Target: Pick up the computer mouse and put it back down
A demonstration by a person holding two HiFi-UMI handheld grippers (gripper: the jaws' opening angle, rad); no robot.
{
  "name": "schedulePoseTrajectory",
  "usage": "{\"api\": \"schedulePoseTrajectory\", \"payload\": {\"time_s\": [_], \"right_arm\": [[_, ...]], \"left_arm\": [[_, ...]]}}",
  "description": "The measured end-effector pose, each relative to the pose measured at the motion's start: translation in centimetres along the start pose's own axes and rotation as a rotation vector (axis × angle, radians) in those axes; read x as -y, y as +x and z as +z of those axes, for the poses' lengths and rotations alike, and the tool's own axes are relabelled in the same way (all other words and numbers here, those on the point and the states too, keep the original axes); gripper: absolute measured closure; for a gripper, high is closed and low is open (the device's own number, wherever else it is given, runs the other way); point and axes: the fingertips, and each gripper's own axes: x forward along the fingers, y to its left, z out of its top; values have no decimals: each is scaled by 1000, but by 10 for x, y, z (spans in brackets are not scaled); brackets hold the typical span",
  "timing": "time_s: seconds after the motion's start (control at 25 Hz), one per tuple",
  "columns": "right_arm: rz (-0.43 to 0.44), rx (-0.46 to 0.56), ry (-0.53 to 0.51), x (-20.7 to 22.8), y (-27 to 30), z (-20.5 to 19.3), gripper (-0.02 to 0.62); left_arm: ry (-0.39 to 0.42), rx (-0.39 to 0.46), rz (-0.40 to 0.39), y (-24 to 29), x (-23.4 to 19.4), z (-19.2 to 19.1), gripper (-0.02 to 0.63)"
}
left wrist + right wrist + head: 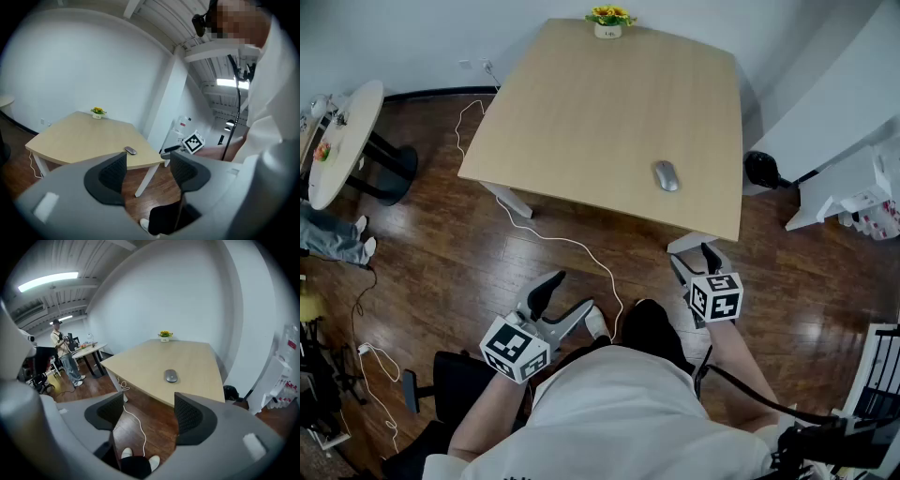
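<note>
Computer mouse (666,175) is being shown by the tabletop's (581,112) near edge, long axis lying near-to-far. Left gripper (566,294) and right gripper (694,261) are being held clear, jaws released and empty.

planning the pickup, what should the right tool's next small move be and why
Probably carry the right tool forward toward the mouse. Its jaws stand apart and empty, it hangs short of the table over the floor, and the mouse lies near the table's near edge, almost straight ahead of it.

Head camera looks steeply down on the surface (581,112) from well back. Left claw (147,164) and right claw (149,404) cameras face it from a distance; all share the mouse (666,175).
</note>
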Motion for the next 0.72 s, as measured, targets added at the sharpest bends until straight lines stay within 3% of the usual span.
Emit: {"api": "schedulePoseTrajectory", "payload": {"time_s": [0.36,0.48,0.72], "right_arm": [[-31,-51,-26,65,159,58,244],[-27,-107,2,84,207,64,235],[-52,-198,30,115,277,62,218]], "left_arm": [[-33,7,85,44,-63,39,342],[-56,3,128,61,-82,59,344],[-97,-8,141,102,-112,93,344]]}}
